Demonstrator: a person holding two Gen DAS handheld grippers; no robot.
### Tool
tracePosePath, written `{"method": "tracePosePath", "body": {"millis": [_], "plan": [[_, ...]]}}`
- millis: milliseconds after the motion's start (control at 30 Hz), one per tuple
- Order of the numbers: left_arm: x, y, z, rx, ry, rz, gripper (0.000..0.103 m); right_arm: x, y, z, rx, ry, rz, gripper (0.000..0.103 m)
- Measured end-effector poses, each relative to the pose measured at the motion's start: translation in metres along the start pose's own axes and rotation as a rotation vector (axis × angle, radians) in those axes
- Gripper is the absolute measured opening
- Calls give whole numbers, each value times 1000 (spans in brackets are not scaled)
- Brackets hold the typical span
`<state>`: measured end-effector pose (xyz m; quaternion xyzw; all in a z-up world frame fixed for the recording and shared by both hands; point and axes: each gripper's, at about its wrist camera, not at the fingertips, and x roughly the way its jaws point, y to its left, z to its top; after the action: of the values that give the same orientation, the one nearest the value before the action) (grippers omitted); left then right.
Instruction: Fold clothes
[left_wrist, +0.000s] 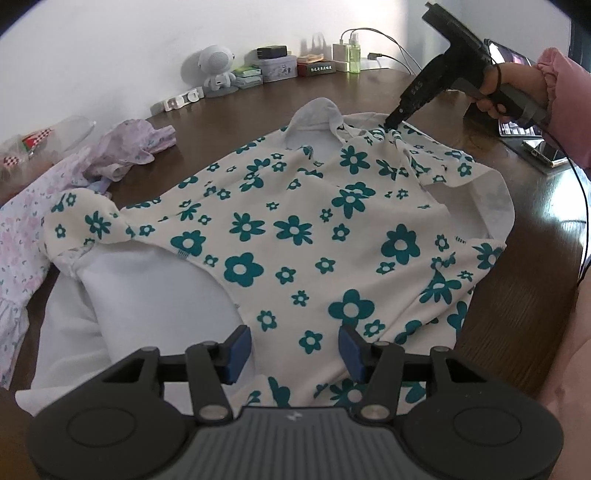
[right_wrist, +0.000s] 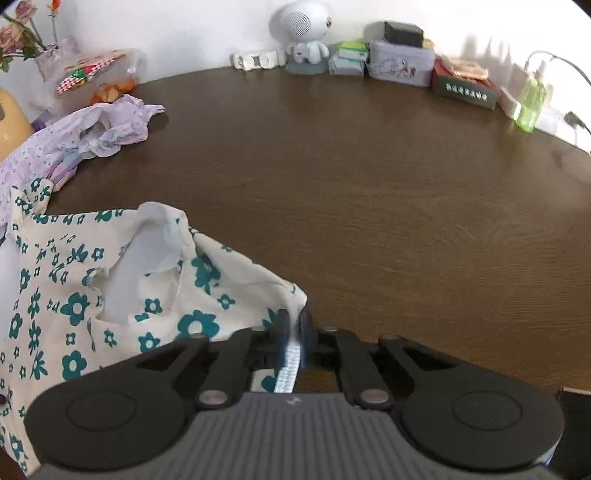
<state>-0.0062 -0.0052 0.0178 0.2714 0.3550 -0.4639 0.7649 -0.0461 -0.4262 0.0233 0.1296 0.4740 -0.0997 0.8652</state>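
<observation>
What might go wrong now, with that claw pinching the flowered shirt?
1. The right claw grips only a thin edge of the shirt, so the cloth may slip out.
2. The left claw is open above the hem, so pulling may drag the shirt askew.
3. The purple clothes lie close and could get caught in a fold.

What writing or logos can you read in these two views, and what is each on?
Dark box: a line of pale characters, too blurred to read.
Right gripper: pale marks on its arm, unreadable.
White letter blocks: shapes unclear.
Grey tin: pictures only, no words legible.
</observation>
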Motion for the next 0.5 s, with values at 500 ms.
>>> {"method": "tracePosePath", "body": {"millis": [500], "plan": [[-2, -5, 0, 11, -21, -17, 51, -47, 108, -81, -463, 112, 201, 28]]}}
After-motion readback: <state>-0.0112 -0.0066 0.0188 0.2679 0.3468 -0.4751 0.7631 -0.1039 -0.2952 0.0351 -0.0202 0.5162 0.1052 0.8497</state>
